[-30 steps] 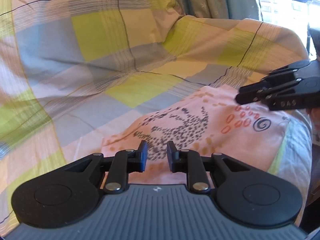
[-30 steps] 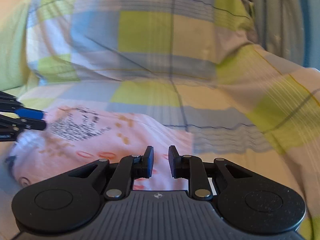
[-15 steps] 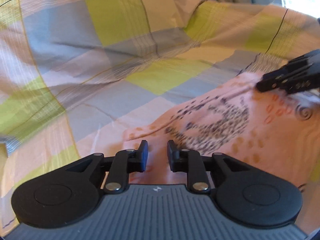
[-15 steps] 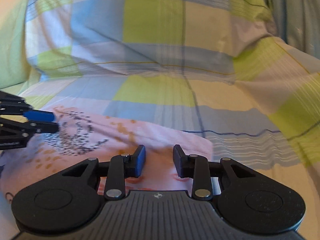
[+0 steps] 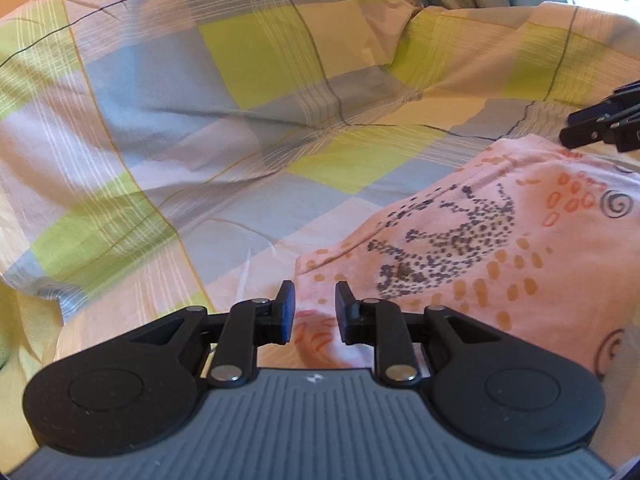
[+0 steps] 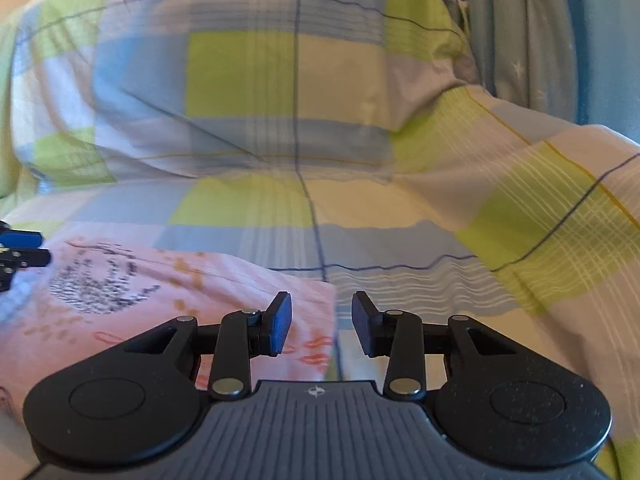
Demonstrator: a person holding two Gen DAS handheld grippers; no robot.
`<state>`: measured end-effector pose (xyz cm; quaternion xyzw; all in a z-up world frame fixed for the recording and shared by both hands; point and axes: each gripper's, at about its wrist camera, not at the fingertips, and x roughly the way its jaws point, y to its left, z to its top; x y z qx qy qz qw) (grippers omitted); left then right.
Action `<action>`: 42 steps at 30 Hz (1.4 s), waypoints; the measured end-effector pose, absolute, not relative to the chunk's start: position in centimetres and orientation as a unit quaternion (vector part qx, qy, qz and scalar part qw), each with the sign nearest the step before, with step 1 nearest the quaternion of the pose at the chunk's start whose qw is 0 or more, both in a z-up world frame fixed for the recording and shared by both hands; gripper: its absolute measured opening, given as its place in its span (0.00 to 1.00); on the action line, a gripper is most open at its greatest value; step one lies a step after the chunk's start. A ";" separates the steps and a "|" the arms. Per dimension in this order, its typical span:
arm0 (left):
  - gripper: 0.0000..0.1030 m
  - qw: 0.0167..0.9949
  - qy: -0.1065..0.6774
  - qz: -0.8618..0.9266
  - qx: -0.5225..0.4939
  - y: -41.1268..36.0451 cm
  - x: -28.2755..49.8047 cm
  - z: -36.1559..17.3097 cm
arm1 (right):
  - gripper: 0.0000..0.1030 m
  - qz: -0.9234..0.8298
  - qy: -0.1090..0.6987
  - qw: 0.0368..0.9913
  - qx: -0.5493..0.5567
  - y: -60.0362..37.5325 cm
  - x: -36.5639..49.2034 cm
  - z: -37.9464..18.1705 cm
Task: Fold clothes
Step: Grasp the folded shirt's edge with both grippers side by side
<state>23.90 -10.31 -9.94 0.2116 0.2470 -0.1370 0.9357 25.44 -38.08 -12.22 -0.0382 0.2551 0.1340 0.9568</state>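
1. A checked bedcover (image 5: 248, 128) in lime green, grey-blue and cream squares, crossed by thin dark lines, covered the whole working surface and lay in soft creases.
2. It rose at the back over a rounded, pillow-like mound (image 6: 280, 80).
3. Grey-blue curtains (image 6: 532, 32) hung behind the bed, with bright daylight at the upper right of the left wrist view.
4. A pink printed garment (image 5: 500, 248), marked with dark dots, orange ovals and spirals, lay flat on the cover.
5. The left gripper (image 5: 315, 312) hovered at the garment's near corner, its jaws a narrow gap apart, gripping nothing.
6. The right gripper (image 6: 322, 324) stood over the garment's opposite edge, its jaws opening, with nothing pinched between them.
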 end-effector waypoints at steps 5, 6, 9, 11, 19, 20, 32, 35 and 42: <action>0.19 0.911 0.263 -0.191 0.254 -12.0 20.6 -10.4 | 0.34 0.240 0.283 0.928 -0.042 -34.8 21.7 -12.2; 0.18 0.906 0.270 -0.191 0.265 -11.9 20.3 -10.9 | 0.34 0.246 0.296 0.921 -0.050 -34.3 21.0 -12.6; 0.19 0.903 0.280 -0.180 0.273 -11.0 20.0 -11.0 | 0.35 0.213 0.304 0.926 -0.071 -34.6 19.8 -13.5; 0.19 0.904 0.277 -0.166 0.280 -10.5 19.4 -10.5 | 0.36 0.163 0.305 0.936 -0.067 -35.8 19.5 -13.5; 0.48 0.842 0.184 -0.248 0.443 -15.7 13.0 -10.9 | 0.46 0.182 0.205 0.930 -0.243 -32.4 12.2 -14.2; 0.50 0.829 0.176 -0.258 0.465 -16.6 12.4 -11.3 | 0.47 0.196 0.197 0.919 -0.278 -31.2 11.3 -14.9; 0.63 0.788 0.119 -0.259 0.546 -19.9 13.0 -14.2 | 0.48 0.267 0.135 0.855 -0.424 -25.6 11.4 -17.6; 0.64 0.789 0.121 -0.242 0.553 -19.5 14.2 -14.2 | 0.48 0.265 0.125 0.850 -0.438 -25.0 12.7 -17.9; 0.63 0.790 0.160 -0.172 0.566 -17.6 16.9 -13.9 | 0.50 0.167 0.159 0.847 -0.479 -27.4 16.0 -17.8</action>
